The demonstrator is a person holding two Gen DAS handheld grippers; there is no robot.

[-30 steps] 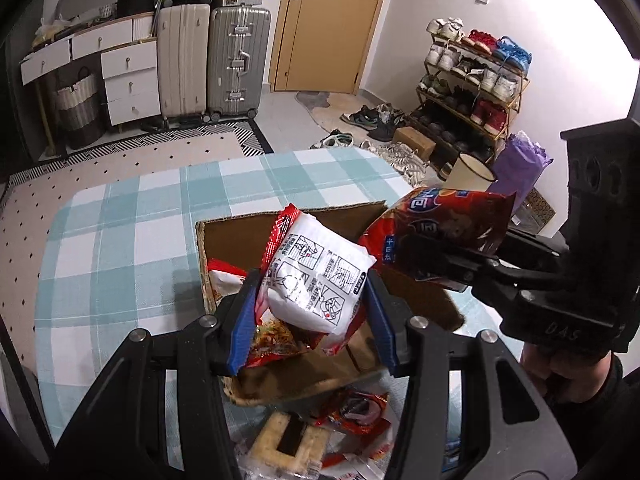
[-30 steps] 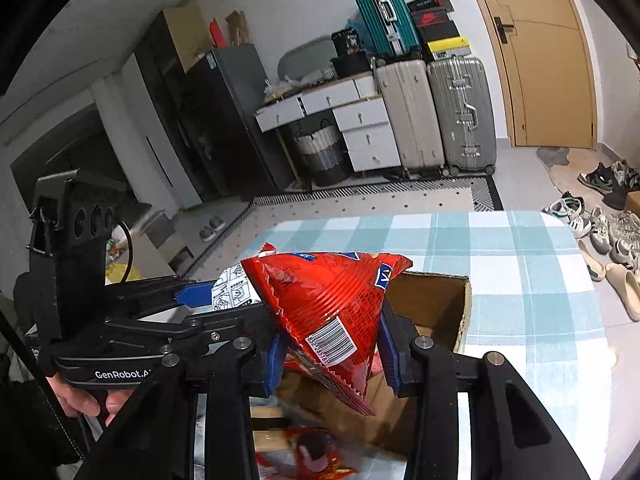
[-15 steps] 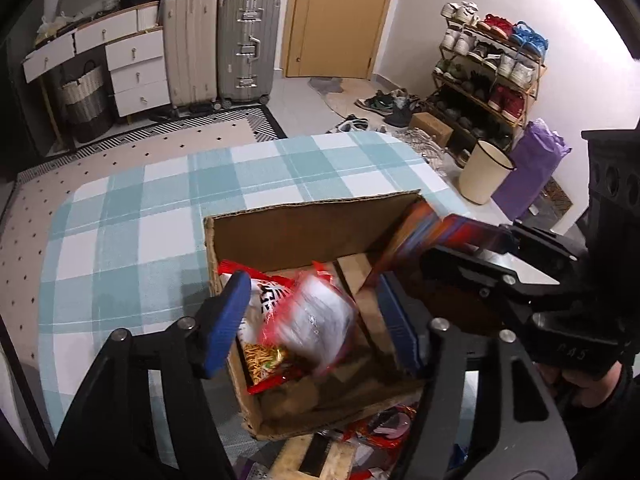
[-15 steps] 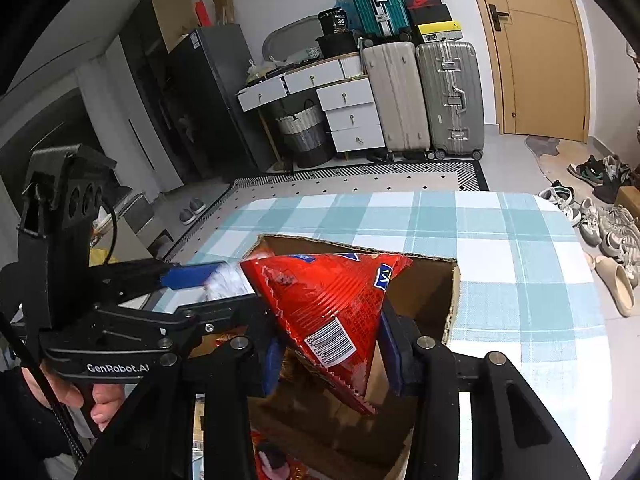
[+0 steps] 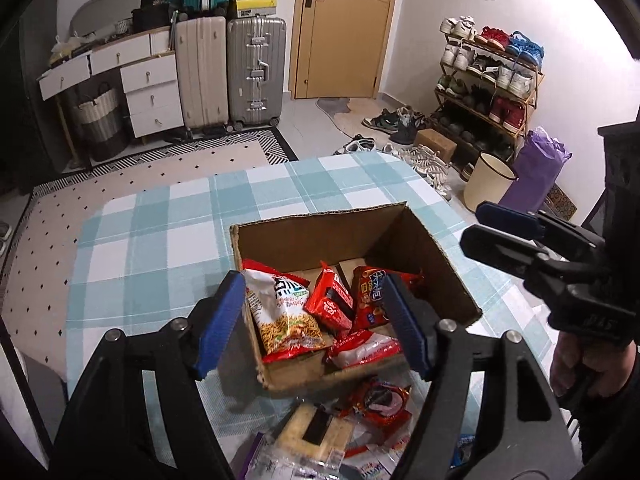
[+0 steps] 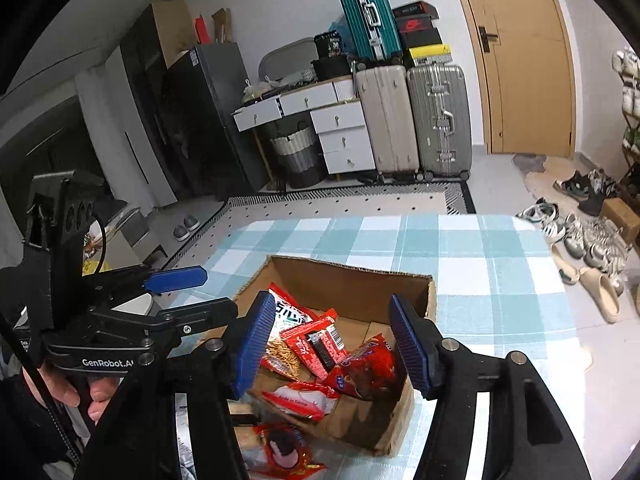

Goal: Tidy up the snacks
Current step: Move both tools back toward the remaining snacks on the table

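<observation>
Snacks lie in the cardboard box; my left gripper and right gripper have just been opening, both now empty.

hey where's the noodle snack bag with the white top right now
In the left wrist view, the white-topped noodle snack bag lies inside the brown cardboard box, against its left wall, beside a small red packet.

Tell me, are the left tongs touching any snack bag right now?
Apart. The left wrist view shows the left tongs open above the box, nothing between them.
</observation>
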